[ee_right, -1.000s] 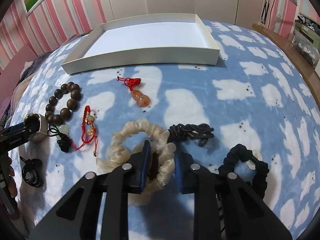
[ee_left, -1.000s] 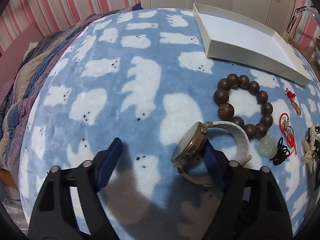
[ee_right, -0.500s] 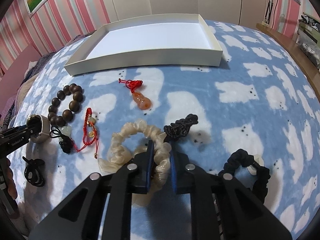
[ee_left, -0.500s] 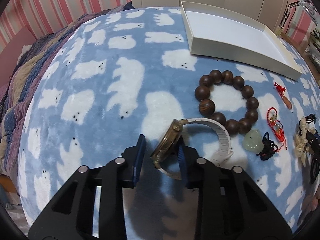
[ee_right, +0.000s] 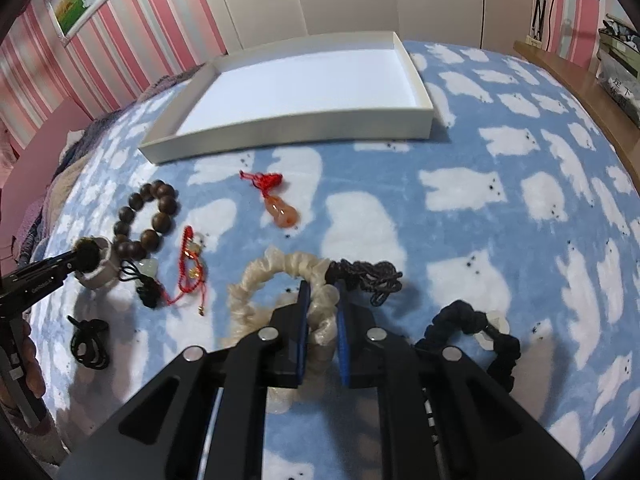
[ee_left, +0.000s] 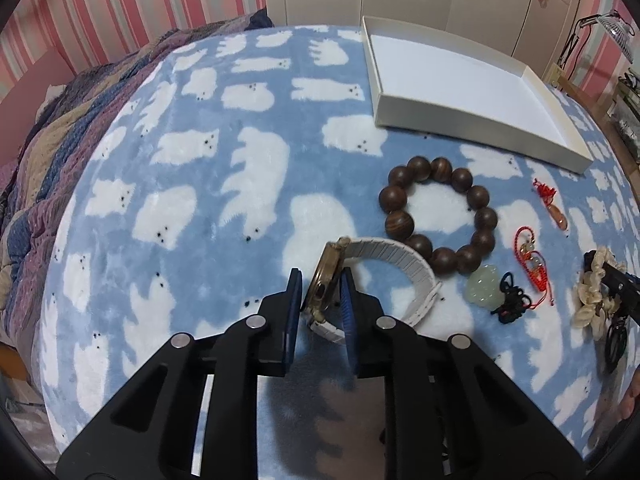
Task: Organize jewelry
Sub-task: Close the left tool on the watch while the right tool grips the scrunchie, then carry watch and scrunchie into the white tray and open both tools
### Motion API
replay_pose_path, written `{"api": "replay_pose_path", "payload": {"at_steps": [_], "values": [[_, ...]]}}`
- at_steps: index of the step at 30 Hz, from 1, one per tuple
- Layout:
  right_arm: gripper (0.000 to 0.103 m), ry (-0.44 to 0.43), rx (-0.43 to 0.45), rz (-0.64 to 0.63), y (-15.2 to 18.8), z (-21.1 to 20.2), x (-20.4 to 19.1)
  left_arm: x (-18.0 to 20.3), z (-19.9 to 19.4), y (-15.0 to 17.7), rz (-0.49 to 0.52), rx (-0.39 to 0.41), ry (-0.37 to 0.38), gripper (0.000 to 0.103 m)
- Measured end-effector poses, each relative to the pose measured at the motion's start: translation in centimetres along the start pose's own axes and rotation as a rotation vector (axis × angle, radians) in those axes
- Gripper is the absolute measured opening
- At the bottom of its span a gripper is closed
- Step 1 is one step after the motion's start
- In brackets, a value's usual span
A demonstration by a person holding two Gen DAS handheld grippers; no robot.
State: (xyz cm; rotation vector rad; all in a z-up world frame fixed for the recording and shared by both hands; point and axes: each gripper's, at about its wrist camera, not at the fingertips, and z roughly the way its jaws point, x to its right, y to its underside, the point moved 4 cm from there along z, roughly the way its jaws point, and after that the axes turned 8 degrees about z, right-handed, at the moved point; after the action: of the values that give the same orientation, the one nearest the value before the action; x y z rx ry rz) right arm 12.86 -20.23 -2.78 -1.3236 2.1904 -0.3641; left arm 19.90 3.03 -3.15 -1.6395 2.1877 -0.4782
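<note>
our left hand-held gripper point(ee_left: 319, 294) is closing on the watch point(ee_left: 325, 288); our right hand-held gripper point(ee_right: 323, 304) pinches the cream scrunchie point(ee_right: 280, 280) on the blue bear blanket point(ee_left: 200, 184), by pink striped walls point(ee_left: 132, 8).

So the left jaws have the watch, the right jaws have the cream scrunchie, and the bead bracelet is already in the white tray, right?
Not quite. The bead bracelet is not in the white tray; it lies on the blanket in front of it, and the tray holds nothing, as the left wrist view shows. The rest stands: watch between the closing left jaws, cream scrunchie in the right.
</note>
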Motion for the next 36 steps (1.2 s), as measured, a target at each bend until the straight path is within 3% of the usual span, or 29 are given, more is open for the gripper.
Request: {"api": "replay_pose_path", "payload": {"at_steps": [4,9,12,24,36], "values": [[0.012,-0.021,0.027,-0.009,-1.0,-0.8,0.1,0.2,-1.2,-0.6,0.003,0.027,0.002,0.015],[0.012,-0.07,-0.012,0.03,-2.2,0.2,0.9,0.3,-0.8,-1.1,-0.005,0.034,0.01,0.014],[0.012,-0.07,-0.001,0.02,-2.5,0.2,0.7,-1.5,-1.5,-0.6,-0.009,0.036,0.022,0.014],[0.012,-0.066,0.005,0.017,-2.6,0.8,0.5,-1.2,1.4,0.4,0.002,-0.01,0.026,0.018],[0.011,-0.063,0.022,-0.006,-3.0,0.2,0.1,-1.7,0.9,0.2,-0.03,0.02,0.05,0.011]]}}
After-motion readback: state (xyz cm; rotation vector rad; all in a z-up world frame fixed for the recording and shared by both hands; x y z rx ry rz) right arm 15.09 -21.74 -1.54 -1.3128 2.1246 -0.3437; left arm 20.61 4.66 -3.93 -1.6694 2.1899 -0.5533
